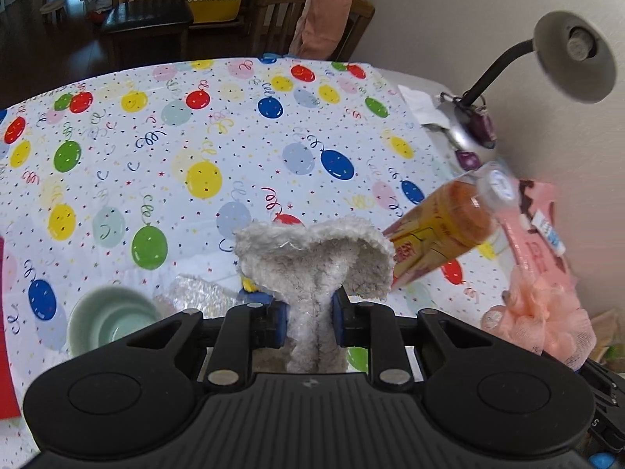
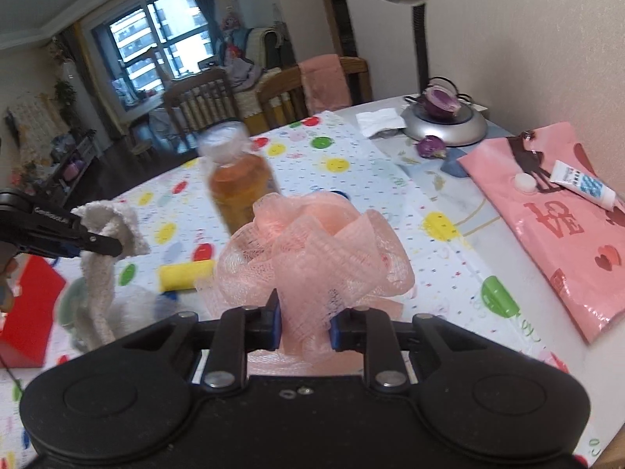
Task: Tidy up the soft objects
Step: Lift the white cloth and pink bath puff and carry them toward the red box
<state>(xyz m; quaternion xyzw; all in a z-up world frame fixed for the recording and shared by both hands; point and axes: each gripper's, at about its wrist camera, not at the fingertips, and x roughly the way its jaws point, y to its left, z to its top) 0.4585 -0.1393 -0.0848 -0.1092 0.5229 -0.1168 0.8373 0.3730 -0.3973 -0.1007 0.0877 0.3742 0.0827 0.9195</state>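
My left gripper [image 1: 308,322] is shut on a white fluffy towel [image 1: 314,262], which bunches up above the blue pads and hangs below them, lifted off the table. The same towel [image 2: 99,273] shows at the left of the right wrist view, dangling from the left gripper [image 2: 107,244]. My right gripper [image 2: 304,326] is shut on a pink mesh bath sponge [image 2: 316,254], held above the tablecloth. In the left wrist view the pink sponge [image 1: 543,312] appears at the right edge.
A balloon-print tablecloth [image 1: 156,148] covers the table. On it stand an orange drink bottle [image 2: 238,179], a yellow sponge [image 2: 186,275], a pale green bowl [image 1: 111,320] and a red box [image 2: 27,308]. A pink LOVE bag [image 2: 547,226] with a tube, and a desk lamp [image 1: 566,54], lie right.
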